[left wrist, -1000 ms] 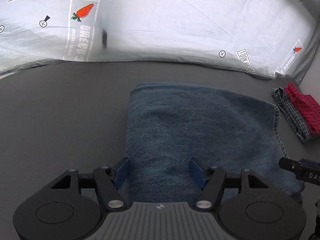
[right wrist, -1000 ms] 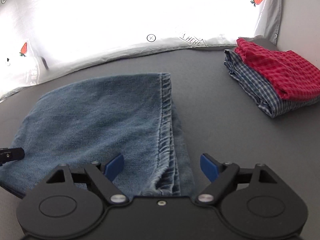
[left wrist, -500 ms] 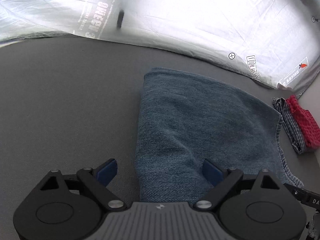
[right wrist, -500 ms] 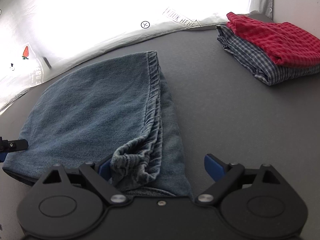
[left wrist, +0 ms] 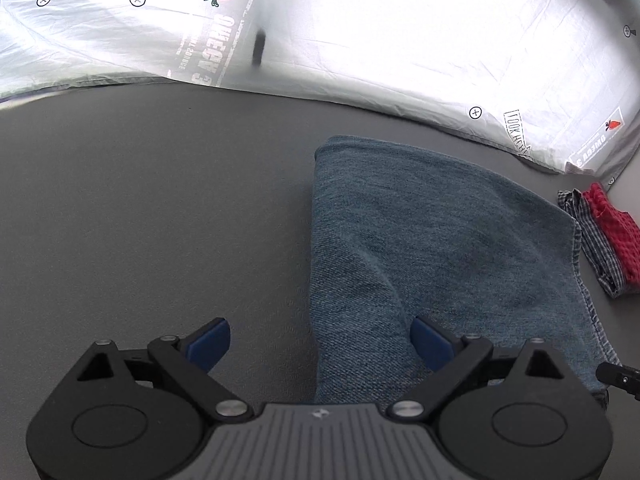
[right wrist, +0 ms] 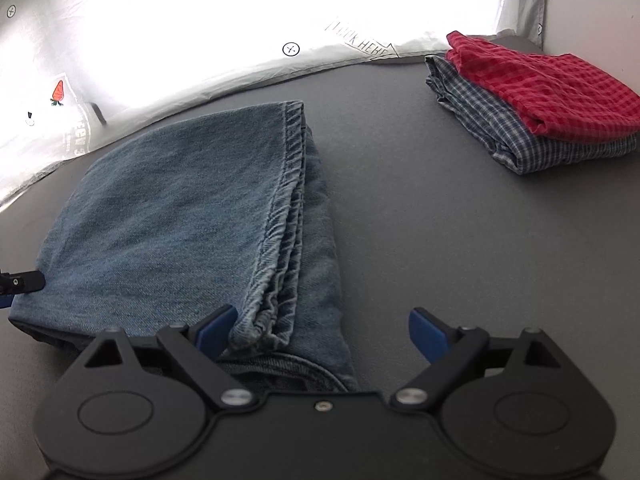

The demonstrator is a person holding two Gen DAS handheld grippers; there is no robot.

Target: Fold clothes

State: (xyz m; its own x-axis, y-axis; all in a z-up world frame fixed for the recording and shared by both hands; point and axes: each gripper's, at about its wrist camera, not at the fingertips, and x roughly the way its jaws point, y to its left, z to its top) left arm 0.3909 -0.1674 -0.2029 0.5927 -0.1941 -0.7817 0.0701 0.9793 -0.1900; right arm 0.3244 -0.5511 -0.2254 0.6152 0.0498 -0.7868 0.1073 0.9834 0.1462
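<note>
Folded blue jeans [left wrist: 432,248] lie on the grey table [left wrist: 160,220]. My left gripper [left wrist: 320,344] is open, its jaws straddling the jeans' near left edge, with the right finger [left wrist: 428,342] resting on the denim. In the right wrist view the jeans [right wrist: 180,216] show stacked hems along their right side. My right gripper [right wrist: 322,330] is open at the near right corner, the left finger [right wrist: 216,330] against the bunched hems.
A folded stack, a red checked shirt [right wrist: 544,84] on a blue plaid one [right wrist: 500,132], sits at the far right; it also shows in the left wrist view [left wrist: 612,236]. A white printed sheet [left wrist: 360,32] borders the table's far side.
Both grippers shifted outward toward the jeans' near corners. The left moved left, so its jaws now span the left edge. The hems bunched at the right gripper and have partly flattened.
</note>
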